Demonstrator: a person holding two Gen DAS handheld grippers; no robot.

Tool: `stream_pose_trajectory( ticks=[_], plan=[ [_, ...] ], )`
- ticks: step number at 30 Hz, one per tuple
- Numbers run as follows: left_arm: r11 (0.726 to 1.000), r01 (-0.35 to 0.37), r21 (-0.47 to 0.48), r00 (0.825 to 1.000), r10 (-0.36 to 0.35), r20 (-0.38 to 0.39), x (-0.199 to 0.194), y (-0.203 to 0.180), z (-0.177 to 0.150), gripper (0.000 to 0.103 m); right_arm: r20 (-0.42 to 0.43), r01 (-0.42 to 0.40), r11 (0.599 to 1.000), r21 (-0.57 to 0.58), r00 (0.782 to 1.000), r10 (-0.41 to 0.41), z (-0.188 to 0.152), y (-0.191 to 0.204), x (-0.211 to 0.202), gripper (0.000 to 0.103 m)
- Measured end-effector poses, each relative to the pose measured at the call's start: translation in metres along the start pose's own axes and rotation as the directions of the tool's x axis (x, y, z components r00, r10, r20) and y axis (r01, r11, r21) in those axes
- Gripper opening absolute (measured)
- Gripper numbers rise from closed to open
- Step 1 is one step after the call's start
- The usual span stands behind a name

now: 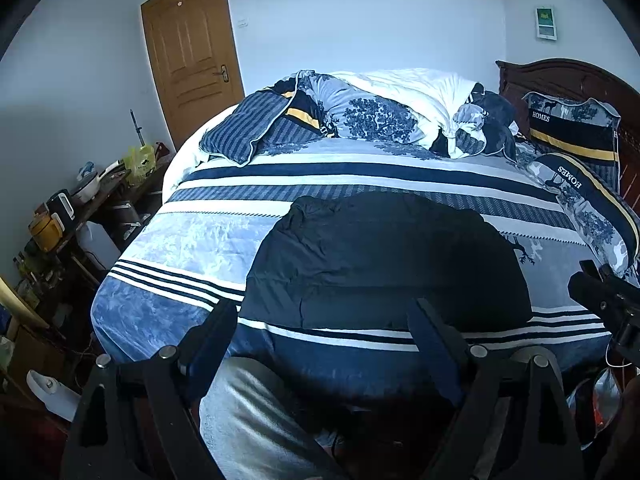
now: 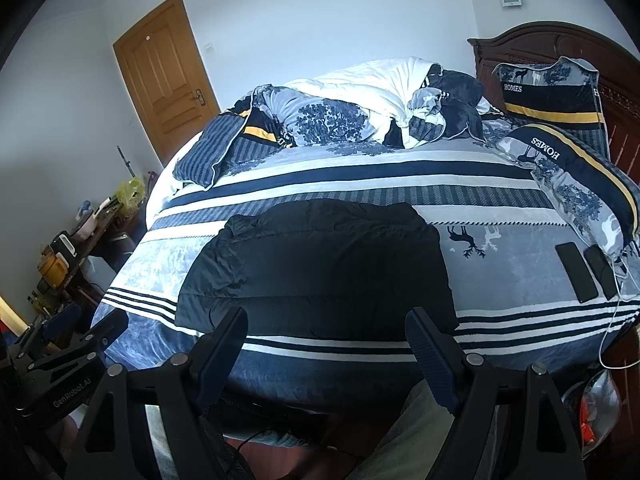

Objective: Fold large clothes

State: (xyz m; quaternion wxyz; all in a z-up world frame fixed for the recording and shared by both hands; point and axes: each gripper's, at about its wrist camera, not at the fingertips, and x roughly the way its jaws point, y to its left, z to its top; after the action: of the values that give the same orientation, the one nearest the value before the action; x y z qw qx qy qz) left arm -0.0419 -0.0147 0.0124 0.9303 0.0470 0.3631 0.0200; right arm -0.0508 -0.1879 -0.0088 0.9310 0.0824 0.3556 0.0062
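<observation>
A black padded jacket (image 1: 384, 264) lies folded into a compact block on the blue striped bedspread (image 1: 180, 240), near the bed's front edge. In the right wrist view the same jacket (image 2: 320, 268) lies just beyond the fingers. My left gripper (image 1: 324, 312) hovers over the bed's front edge, open, with nothing between its fingers. My right gripper (image 2: 326, 320) is held the same way, open and apart from the jacket. Each gripper shows at the side of the other's view: the right gripper (image 1: 608, 300) and the left gripper (image 2: 76, 332).
A crumpled duvet (image 2: 360, 112) and pillows (image 2: 560, 96) fill the back of the bed by the wooden headboard (image 2: 540, 40). Two dark phones (image 2: 576, 272) with a white cable lie at right. A cluttered side table (image 1: 80, 208) stands left, below a door (image 1: 192, 52). A person's legs (image 1: 256, 420) are below.
</observation>
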Motion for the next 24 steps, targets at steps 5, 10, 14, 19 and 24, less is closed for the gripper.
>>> stream_pose_trajectory(
  ticks=[5,10,14,19,24],
  plan=[
    [1.000,0.001,0.005,1.000,-0.001,-0.001,0.0018,-0.0018,0.0005,0.087,0.007,0.011,1.000,-0.006,1.000,-0.011,0.0001,0.0026,0.0004,0.084],
    [1.000,0.003,0.007,1.000,-0.003,-0.004,0.0038,-0.0024,0.0010,0.087,0.004,0.012,1.000,-0.008,1.000,-0.012,0.0001,0.0041,0.0016,0.084],
    [1.000,0.001,0.008,1.000,-0.001,-0.006,0.0044,-0.0024,0.0008,0.087,0.004,0.011,1.000,-0.006,1.000,-0.011,-0.0001,0.0049,0.0021,0.084],
    [1.000,0.000,0.010,1.000,0.000,-0.008,0.0064,-0.0032,0.0006,0.087,0.000,0.011,1.000,-0.007,1.000,-0.011,-0.0002,0.0054,0.0040,0.084],
    [1.000,-0.002,0.011,1.000,0.002,-0.008,0.0065,-0.0046,0.0001,0.087,0.000,0.011,1.000,-0.007,1.000,-0.011,-0.0004,0.0048,0.0051,0.084]
  ],
)
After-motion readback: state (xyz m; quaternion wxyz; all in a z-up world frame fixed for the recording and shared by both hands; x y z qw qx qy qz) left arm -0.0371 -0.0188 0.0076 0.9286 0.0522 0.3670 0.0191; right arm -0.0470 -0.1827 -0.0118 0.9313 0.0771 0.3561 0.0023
